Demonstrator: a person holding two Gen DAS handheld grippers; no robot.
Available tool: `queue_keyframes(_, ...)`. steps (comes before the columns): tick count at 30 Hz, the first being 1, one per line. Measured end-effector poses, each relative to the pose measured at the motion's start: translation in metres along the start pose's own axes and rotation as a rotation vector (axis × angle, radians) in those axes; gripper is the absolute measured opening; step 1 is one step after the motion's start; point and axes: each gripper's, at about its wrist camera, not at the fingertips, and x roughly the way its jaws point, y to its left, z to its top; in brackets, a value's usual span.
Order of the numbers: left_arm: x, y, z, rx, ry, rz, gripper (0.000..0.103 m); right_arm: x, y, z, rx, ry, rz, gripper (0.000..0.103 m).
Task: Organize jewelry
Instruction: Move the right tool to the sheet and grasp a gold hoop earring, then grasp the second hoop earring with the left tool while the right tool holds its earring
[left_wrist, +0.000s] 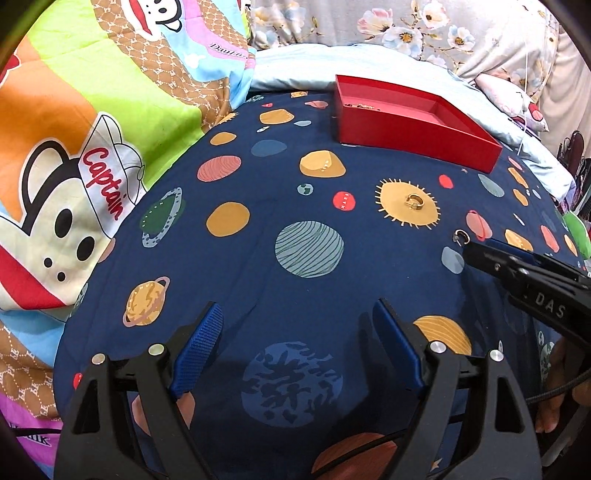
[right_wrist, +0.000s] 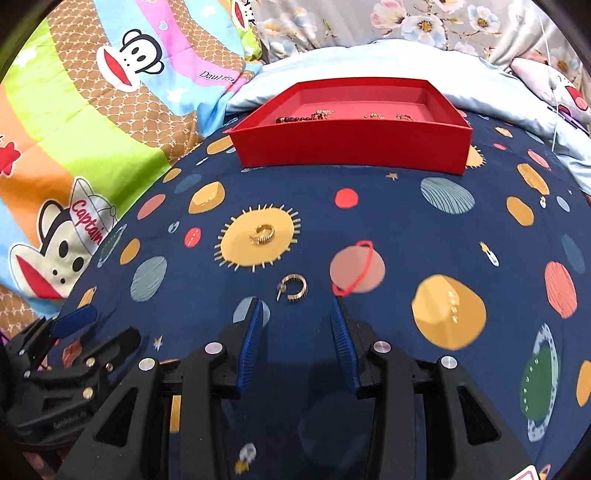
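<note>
Right wrist: right gripper half-open just short of gold earring; left gripper wide, seemingly empty.

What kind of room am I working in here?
Most likely a bedroom, on a bed: a planet-print sheet, a cartoon monkey quilt and floral bedding surround the red box.

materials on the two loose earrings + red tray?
Near hoop earring: looks like gold-tone metal, ribbed band, glossy glints; solid or plated, can't tell.
Far earring on the sun print: same gold-tone ribbed look.
Red tray: probably matte paperboard; flat colour, crisp folded corners, thin walls.
</note>
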Motion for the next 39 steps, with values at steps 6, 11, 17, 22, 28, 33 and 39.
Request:
queue_keyframes(6,0.005,0.002,0.003,-0.012,0.006,0.001,0.081,0.009,0.006,0.009,-0.017,0.003,-0.029,0.028)
queue_keyframes(11,0.011,0.0,0.009,-0.018,0.01,0.006,0.081,0.013,0.012,0.01,-0.054,0.005,-0.08,0.016)
queue_keyframes(17,0.017,-0.008,0.017,-0.016,0.011,0.008,0.081,0.008,0.005,0.007,-0.046,0.001,-0.094,0.016)
queue_keyframes(22,0.024,-0.016,0.027,-0.011,0.007,0.003,0.081,-0.002,-0.011,0.004,0.003,-0.009,-0.093,0.016)
queue_keyframes(28,0.034,-0.035,0.045,0.01,-0.007,-0.007,0.081,-0.015,-0.034,-0.001,0.045,-0.018,-0.113,0.016)
queue_keyframes(33,0.043,-0.055,0.061,0.032,-0.015,-0.022,0.081,-0.017,-0.045,-0.005,0.068,-0.013,-0.115,0.016)
queue_keyframes(39,0.056,-0.074,0.072,0.056,-0.014,-0.034,0.081,-0.018,-0.048,-0.007,0.071,-0.02,-0.105,0.016)
